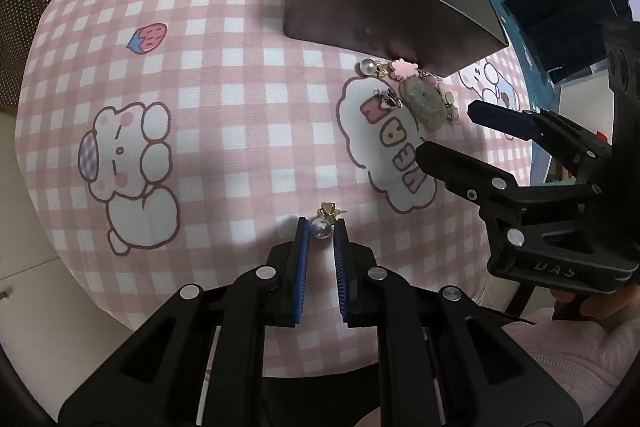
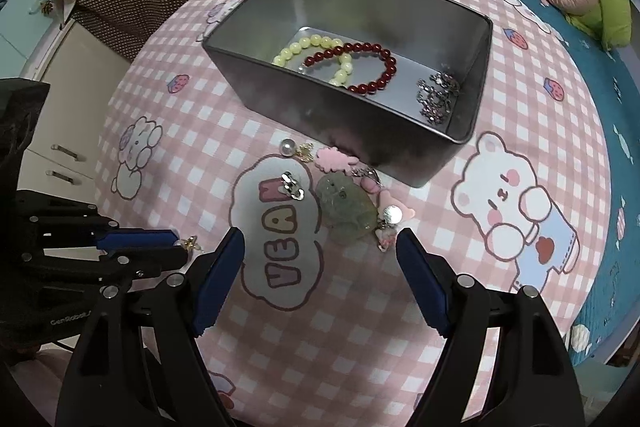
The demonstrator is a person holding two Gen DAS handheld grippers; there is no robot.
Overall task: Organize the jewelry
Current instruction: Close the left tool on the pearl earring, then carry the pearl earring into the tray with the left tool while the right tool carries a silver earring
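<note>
Left tool [image 1: 321,227] pinches a pearl earring [image 1: 321,227] between its narrowed pads, pearl gripped, gold bow end pointing forward, away from the tool, long axis along the fingers. It sits on the bench [image 1: 224,131], well short of the tin [image 2: 360,27]. Right tool [image 2: 320,239] gapes wide, holding nothing, just short of the jade pendant [image 2: 346,209] lying before the tin. Bracelets [image 2: 352,61] lie inside the tin.
</note>
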